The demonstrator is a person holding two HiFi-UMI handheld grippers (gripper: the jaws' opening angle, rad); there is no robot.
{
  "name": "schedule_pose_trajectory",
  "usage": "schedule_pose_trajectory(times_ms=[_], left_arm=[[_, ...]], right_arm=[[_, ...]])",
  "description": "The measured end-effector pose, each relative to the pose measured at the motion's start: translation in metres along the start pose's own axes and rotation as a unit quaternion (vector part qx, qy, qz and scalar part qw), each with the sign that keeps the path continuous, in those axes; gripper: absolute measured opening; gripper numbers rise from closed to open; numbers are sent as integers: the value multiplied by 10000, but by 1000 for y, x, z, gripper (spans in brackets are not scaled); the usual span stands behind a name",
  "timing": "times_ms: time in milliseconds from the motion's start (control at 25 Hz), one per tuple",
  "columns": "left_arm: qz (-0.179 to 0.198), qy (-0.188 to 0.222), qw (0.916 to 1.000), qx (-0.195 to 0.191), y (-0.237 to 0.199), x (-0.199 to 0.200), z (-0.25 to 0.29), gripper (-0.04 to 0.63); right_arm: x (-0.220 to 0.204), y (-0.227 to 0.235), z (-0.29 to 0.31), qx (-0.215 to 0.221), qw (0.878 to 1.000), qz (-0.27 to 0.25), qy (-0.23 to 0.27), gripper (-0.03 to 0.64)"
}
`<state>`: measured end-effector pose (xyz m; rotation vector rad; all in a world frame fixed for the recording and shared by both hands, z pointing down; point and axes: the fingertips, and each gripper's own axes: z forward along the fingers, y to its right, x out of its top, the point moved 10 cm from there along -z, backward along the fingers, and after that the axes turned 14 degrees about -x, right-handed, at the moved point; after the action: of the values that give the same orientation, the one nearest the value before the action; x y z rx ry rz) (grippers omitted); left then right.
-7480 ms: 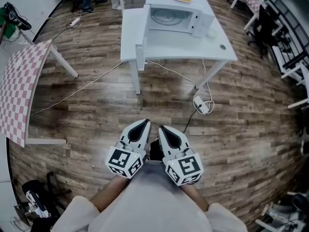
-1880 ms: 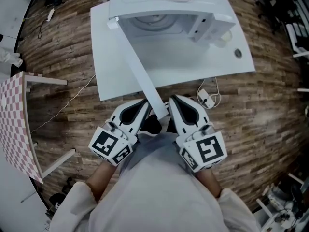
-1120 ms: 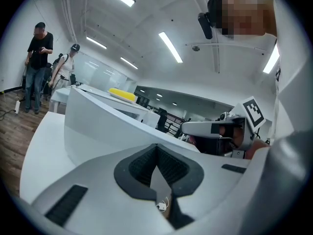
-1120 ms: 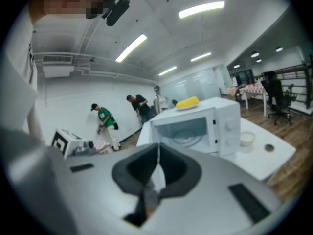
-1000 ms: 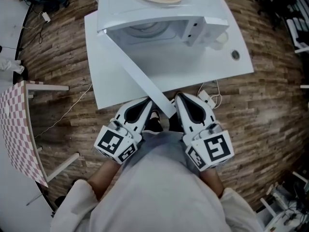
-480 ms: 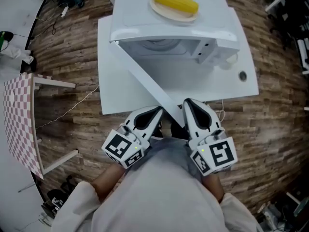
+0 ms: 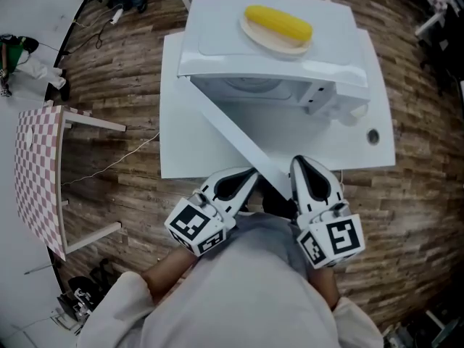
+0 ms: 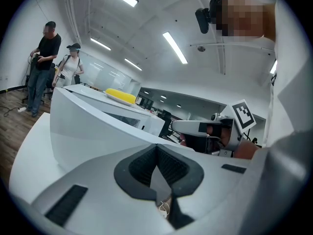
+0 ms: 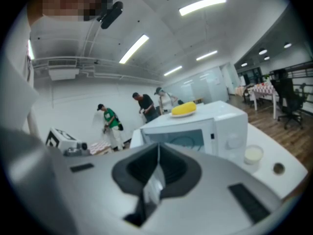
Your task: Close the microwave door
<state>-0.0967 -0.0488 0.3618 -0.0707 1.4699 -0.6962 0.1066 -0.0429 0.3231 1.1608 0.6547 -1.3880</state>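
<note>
A white microwave (image 7: 275, 56) stands on a white table (image 7: 177, 136), with a corn cob on a plate (image 7: 279, 24) on its top. Its door (image 7: 239, 136) is swung wide open, and the free edge points at me. My left gripper (image 7: 249, 175) is just left of that edge and my right gripper (image 7: 301, 164) just right of it. Both are shut with nothing in them. In the left gripper view the door (image 8: 93, 141) fills the left side behind the left gripper (image 8: 156, 148). The right gripper (image 9: 157, 153) faces the microwave (image 9: 200, 131) front.
A small white cup (image 7: 357, 112) and a cable hole (image 7: 373, 135) are on the table right of the microwave. A pink checked table (image 7: 36, 165) stands to the left, with a cable (image 7: 109, 167) on the wooden floor. Several people stand far off (image 9: 142, 106).
I have walked up to the table since the first frame. Over the last second both shut grippers drifted slightly right, still flanking the door's free edge. The door's angle looks unchanged.
</note>
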Motion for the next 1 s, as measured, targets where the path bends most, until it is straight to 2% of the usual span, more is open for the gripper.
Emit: schedule_pose_trajectory(times_ms=[1000], left_arm=[[-62, 207, 9998, 51, -5, 12, 75, 18]], right_arm=[[23, 72, 15, 110, 9998, -94, 103, 25]])
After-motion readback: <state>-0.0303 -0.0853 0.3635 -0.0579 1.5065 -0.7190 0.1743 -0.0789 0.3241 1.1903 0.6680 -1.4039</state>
